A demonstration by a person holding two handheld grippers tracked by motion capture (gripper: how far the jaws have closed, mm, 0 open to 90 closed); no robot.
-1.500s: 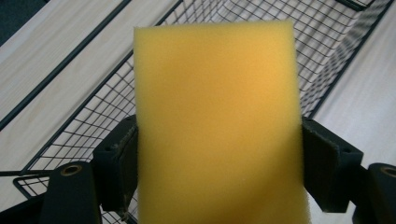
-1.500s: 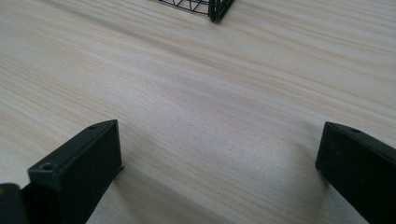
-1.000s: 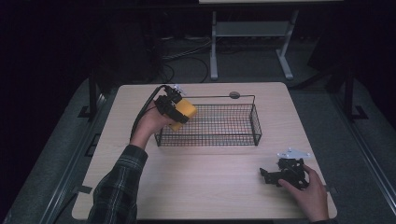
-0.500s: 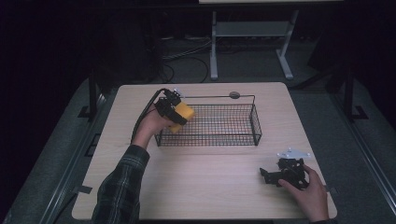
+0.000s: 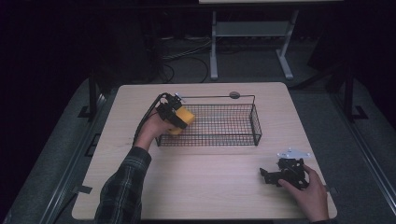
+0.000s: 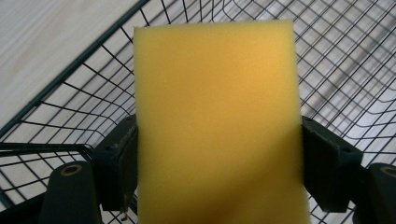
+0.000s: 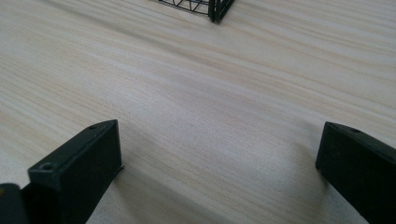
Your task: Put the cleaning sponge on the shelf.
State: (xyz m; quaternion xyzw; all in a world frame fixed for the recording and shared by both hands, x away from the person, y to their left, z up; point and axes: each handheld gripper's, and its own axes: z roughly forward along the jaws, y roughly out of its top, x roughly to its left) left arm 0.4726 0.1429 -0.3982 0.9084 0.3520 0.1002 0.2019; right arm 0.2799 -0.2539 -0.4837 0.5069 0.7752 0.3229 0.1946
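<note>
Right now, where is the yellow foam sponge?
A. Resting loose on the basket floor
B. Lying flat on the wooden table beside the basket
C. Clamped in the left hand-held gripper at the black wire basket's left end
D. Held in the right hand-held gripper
C: the yellow foam sponge sits squeezed between the jaws of the left hand-held gripper, over the left end of the black wire basket, while the right hand-held gripper is open over bare table.

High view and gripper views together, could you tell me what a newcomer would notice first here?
The yellow sponge stands out, clamped in the left gripper over the left end of the black wire basket. Near the table's right front corner, the right gripper rests open on bare wood.
</note>
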